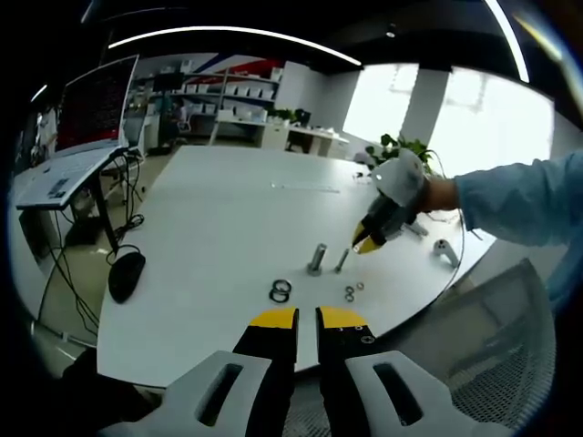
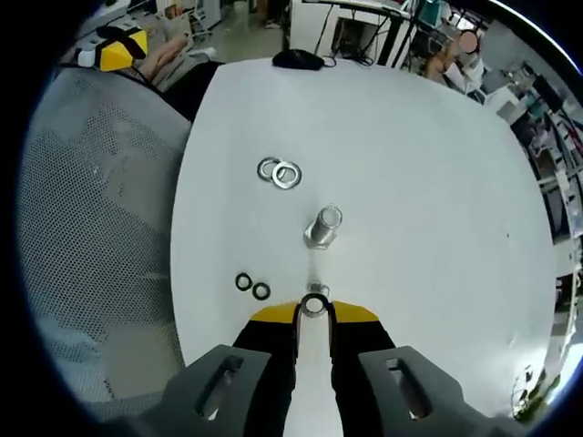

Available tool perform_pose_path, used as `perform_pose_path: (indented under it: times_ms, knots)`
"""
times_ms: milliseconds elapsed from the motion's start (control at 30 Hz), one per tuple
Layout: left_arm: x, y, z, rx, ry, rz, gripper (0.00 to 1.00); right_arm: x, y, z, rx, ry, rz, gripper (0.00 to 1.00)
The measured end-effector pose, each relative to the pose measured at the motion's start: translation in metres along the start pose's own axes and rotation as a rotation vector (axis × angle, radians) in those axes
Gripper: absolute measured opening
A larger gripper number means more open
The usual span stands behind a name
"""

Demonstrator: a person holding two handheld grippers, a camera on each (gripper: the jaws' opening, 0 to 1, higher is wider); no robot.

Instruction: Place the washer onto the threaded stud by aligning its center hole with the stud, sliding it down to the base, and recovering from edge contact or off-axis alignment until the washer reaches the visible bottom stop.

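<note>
A washer (image 2: pixel 314 304) is pinched by its rim in the right hand-held gripper (image 2: pixel 314 311), above the thin stud (image 1: pixel 342 260) on the surface (image 2: pixel 410 164). Judged light, stiff, slippery. Left hand-held gripper (image 1: pixel 307 319) closed, empty.

Two large washers (image 2: pixel 280 172), two small washers (image 2: pixel 252 287), two studs (image 2: pixel 322 227)

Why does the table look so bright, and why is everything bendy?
Left gripper view: big windows glare white, the ceiling light strip curves from the fisheye lens, and the white table bulges. Right gripper view: the table is evenly lit with soft shadows; the washers look sharp, while the mesh chair warps at the edge.
</note>
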State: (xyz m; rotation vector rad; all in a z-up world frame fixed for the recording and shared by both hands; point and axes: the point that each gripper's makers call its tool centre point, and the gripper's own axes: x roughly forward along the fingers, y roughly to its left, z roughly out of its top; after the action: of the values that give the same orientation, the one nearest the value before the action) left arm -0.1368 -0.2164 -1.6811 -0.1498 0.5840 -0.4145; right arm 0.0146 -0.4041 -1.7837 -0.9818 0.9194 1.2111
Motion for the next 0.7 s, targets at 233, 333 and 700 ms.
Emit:
perform_pose_path:
  times_ms: [233,333,700]
  knots:
    - [0.0,0.0,0.0,0.0,0.001,0.001,0.05,0.003,-0.002,0.006,-0.004,-0.007,-0.012,0.14]
    - [0.0,0.0,-0.001,0.0,0.001,0.001,0.05,0.005,-0.004,0.006,-0.016,0.004,-0.02,0.14]
    - [0.0,0.0,-0.001,-0.002,0.006,0.0,0.05,0.013,-0.006,0.003,0.005,0.008,-0.018,0.14]
